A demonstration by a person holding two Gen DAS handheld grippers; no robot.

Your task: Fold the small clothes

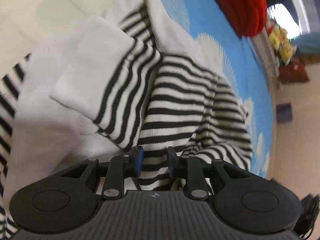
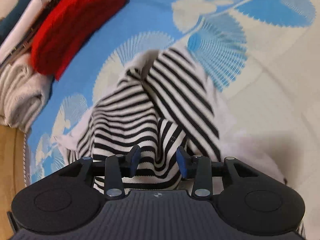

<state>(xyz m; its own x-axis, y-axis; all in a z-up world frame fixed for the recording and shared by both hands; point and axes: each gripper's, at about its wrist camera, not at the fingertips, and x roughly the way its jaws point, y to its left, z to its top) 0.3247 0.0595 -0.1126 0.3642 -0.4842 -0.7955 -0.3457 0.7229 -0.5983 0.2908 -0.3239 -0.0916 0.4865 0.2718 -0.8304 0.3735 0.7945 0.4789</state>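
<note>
The blue-and-white patterned bed cover carries the crumpled striped garment near its middle. A red knit lies toward 1 edge. Left gripper and right gripper: jaws apart, striped fabric between them, unpressed.

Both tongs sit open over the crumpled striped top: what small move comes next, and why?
Probably close the right tongs on the ridge of the striped top bunched between their pads: the fabric lies rumpled on the blue sheet, unfolded.
</note>
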